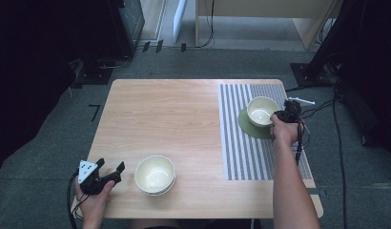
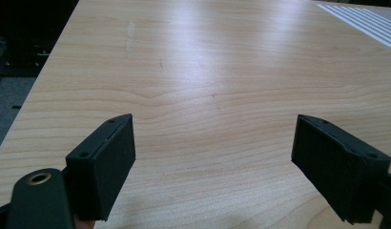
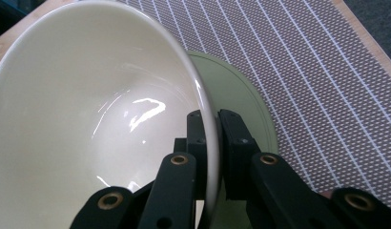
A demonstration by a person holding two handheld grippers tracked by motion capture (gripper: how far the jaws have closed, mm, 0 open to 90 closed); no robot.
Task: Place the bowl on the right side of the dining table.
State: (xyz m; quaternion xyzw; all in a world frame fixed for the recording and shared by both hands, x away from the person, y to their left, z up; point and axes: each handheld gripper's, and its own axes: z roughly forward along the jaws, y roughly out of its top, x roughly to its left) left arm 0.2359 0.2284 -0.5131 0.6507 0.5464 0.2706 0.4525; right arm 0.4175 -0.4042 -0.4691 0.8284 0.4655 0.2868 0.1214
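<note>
My right gripper (image 3: pixel 210 138) pinches the cream bowl's (image 1: pixel 262 110) rim over the green plate (image 3: pixel 241 95) near the tabletop's (image 1: pixel 174 114) far-right edge; left gripper (image 2: pixel 212 157) gapes over bare wood.

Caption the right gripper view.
Right gripper clamps the rim of a glossy cream ceramic bowl over a round green plate.

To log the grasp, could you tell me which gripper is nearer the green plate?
Right. The right gripper pinches the bowl above the green plate; the left gripper is across the table.
</note>
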